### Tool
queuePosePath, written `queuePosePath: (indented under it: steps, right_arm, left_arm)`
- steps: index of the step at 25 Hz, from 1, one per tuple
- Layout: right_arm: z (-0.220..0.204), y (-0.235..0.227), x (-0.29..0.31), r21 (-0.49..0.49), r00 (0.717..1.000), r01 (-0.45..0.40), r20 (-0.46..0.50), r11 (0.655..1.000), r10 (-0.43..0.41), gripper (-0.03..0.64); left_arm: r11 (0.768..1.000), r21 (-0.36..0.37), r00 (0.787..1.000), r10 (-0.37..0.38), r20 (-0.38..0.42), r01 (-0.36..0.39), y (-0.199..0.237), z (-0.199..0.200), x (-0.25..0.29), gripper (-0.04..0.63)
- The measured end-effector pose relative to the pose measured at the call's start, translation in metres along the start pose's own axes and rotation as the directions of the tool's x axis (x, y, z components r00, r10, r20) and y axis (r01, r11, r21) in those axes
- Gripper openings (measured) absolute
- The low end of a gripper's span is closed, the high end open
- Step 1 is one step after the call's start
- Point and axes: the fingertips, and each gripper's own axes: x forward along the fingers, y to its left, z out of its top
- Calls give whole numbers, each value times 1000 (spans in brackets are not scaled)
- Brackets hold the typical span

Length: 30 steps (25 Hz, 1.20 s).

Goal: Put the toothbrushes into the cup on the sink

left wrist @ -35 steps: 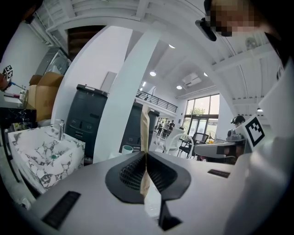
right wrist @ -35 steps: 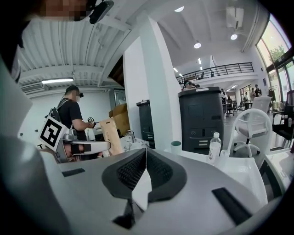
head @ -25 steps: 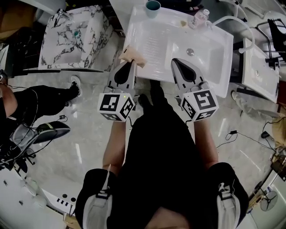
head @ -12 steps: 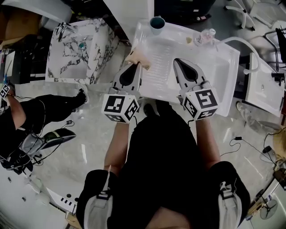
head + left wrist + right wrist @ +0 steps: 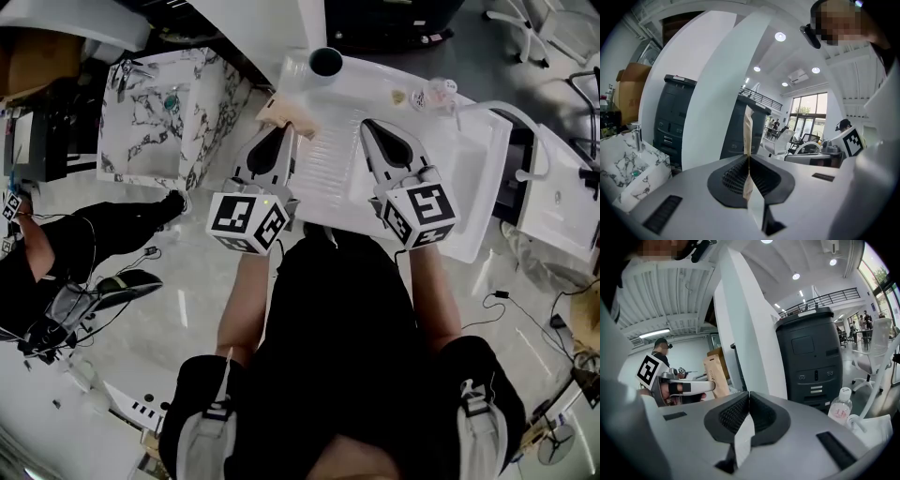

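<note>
The white sink (image 5: pixel 455 141) fills the upper middle and right of the head view, just ahead of you. A second sink with a marbled pattern (image 5: pixel 155 122) stands beside it at the upper left.

Your left claw (image 5: pixel 286 127) reaches over the white sink's left rim. Its jaws are pressed together on a thin, flat tan packet (image 5: pixel 279 111). In the left gripper view the packet (image 5: pixel 748 131) stands edge-on and upright, and rises above the point where the jaws meet (image 5: pixel 748 157). Whether it holds a toothbrush cannot be told.

Your right claw (image 5: pixel 367 125) hangs over the middle of the white sink, level with the left one and well apart from it. In the right gripper view its jaws (image 5: pixel 749 394) are pressed together with nothing between them.

The dark cup (image 5: pixel 325 62) stands upright on the far rim of the white sink, at the upper centre of the head view, beyond both claws. A small clear bottle (image 5: pixel 437 94) sits on the same rim, to the right of the cup.
</note>
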Motion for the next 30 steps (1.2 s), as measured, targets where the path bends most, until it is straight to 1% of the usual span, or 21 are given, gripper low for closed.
queuePosePath:
  steps: [7, 20, 23, 30]
  right_arm:
    - [-1, -27, 12, 11, 1000, -20, -6, 1000, 20, 32]
    - [4, -55, 24, 28, 999, -42, -13, 999, 42, 32]
    - [3, -56, 29, 32, 998, -52, -24, 998, 53, 32]
    - [0, -66, 39, 34, 998, -55, -36, 998, 56, 32]
  left_arm:
    - [999, 15, 999, 40, 16, -40, 7, 5, 33, 21]
    - [995, 61, 995, 70, 67, -74, 18, 29, 92, 21]
    - [995, 70, 995, 70, 70, -75, 23, 28, 105, 21]
    - [994, 60, 992, 90, 89, -96, 39, 17, 134, 21]
